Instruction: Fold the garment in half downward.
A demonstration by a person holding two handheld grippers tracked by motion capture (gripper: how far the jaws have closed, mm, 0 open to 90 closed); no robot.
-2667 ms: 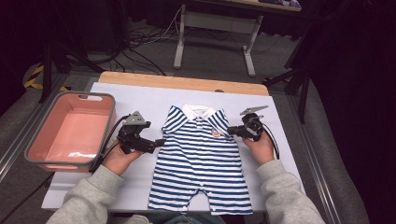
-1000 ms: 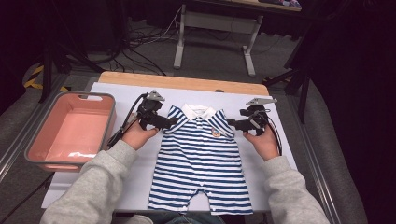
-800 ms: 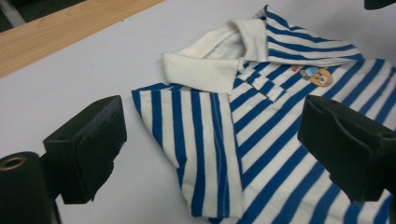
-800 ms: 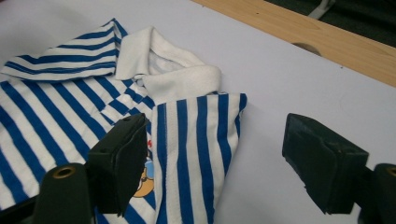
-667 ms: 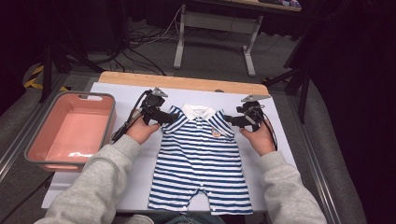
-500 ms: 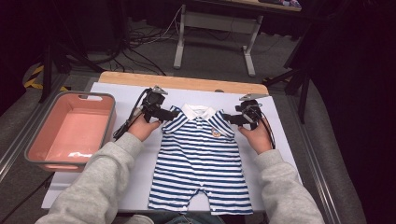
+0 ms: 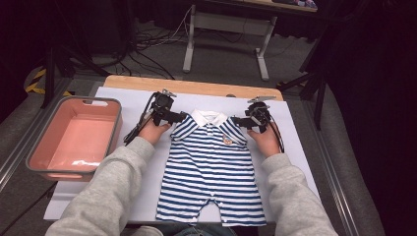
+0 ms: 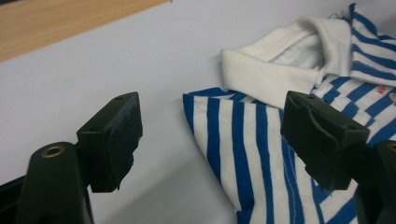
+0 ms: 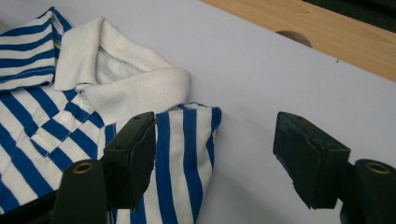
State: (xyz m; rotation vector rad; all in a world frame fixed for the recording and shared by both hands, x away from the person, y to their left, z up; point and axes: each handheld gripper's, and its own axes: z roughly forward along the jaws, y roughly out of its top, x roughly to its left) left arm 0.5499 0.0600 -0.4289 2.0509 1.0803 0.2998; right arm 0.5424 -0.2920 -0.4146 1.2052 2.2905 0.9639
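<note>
We have moved both grippers inward to the striped romper's [image 7: 211,167] shoulders; left gripper [image 7: 181,117] and right gripper [image 7: 236,121] jaws (just narrowing) stand apart, straddling fabric edges.

Your sleeves [image 7: 290,196] cover the romper's [image 7: 211,172] side edges; its leg hems run off the high view's bottom, and the chest badge [image 7: 225,139] is unreadably small.

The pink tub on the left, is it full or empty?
Empty. The high view shows the tub with a bare pink floor and nothing lying inside.
</note>
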